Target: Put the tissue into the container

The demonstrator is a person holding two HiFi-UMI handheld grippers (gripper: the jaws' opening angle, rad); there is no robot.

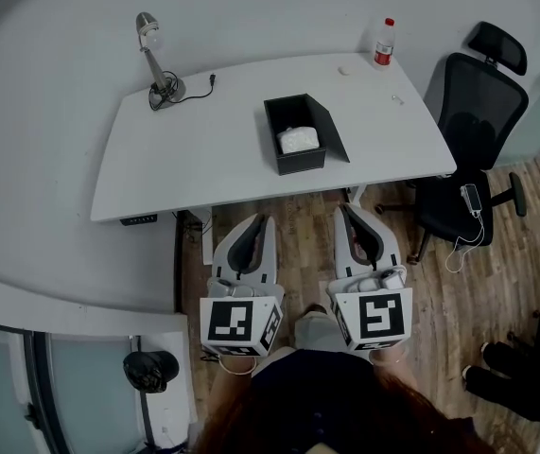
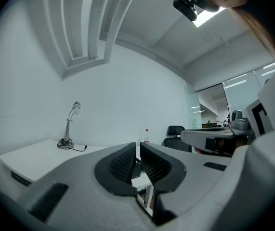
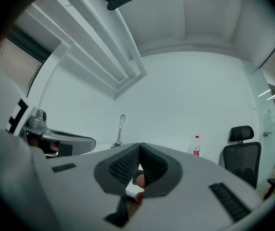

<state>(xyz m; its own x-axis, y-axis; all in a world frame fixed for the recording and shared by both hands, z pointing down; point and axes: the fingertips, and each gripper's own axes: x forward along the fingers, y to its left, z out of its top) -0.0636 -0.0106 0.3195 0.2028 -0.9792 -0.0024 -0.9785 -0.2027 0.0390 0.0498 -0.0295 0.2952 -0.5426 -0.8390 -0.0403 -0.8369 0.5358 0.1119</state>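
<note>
A black open container (image 1: pixel 300 162) stands on the white table (image 1: pixel 194 164), right of its middle, with its lid flap tilted out to the right. A white tissue pack (image 1: pixel 298 140) lies inside it. Both grippers hang over the wooden floor in front of the table's near edge, well short of the container. My left gripper (image 1: pixel 258 220) (image 2: pixel 137 146) is shut with nothing between its pads. My right gripper (image 1: pixel 343 209) (image 3: pixel 140 147) is also shut, tips pressed together, and it grips nothing.
A desk lamp (image 1: pixel 156 60) with its cord stands at the table's far left. A red-capped bottle (image 1: pixel 384 43) stands at the far right corner. A black office chair (image 1: pixel 468 140) with a phone (image 1: pixel 471 199) on its seat sits right of the table.
</note>
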